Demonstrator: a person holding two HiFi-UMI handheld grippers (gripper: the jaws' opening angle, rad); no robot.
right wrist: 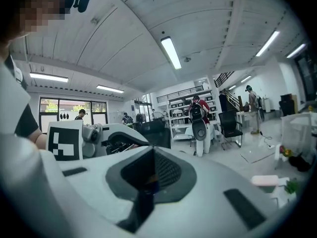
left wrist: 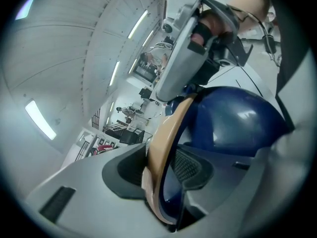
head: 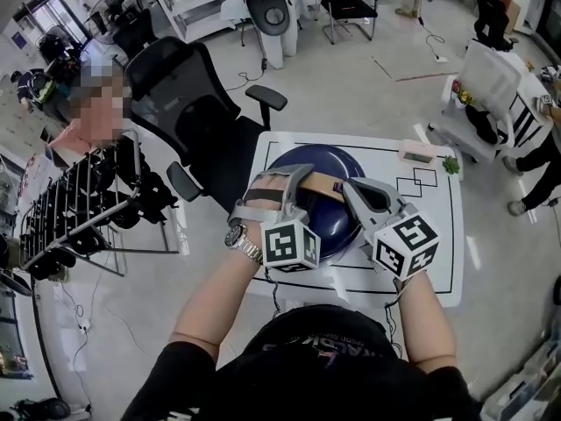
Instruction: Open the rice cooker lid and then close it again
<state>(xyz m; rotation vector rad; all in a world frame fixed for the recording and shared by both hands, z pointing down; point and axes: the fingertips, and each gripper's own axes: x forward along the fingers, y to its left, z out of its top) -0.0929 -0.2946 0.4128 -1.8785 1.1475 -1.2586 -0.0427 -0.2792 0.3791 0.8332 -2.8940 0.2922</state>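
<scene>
The dark blue rice cooker (head: 317,167) stands on the white table (head: 438,235) with its domed lid down. A tan handle (head: 326,186) arches over the lid. My left gripper (head: 296,181) reaches in from the left and is shut on that handle; in the left gripper view the tan handle (left wrist: 167,133) runs between the jaws of my left gripper (left wrist: 166,160), with the blue lid (left wrist: 233,123) behind it. My right gripper (head: 352,189) is over the lid's right side, by the handle's right end. In the right gripper view my right gripper (right wrist: 151,180) has its jaws together with nothing between them.
A pink box (head: 416,154) and a small green item (head: 450,165) lie at the table's far right corner. A black office chair (head: 188,103) stands beyond the table's left side, a dark wire rack (head: 79,209) further left. People stand around the room.
</scene>
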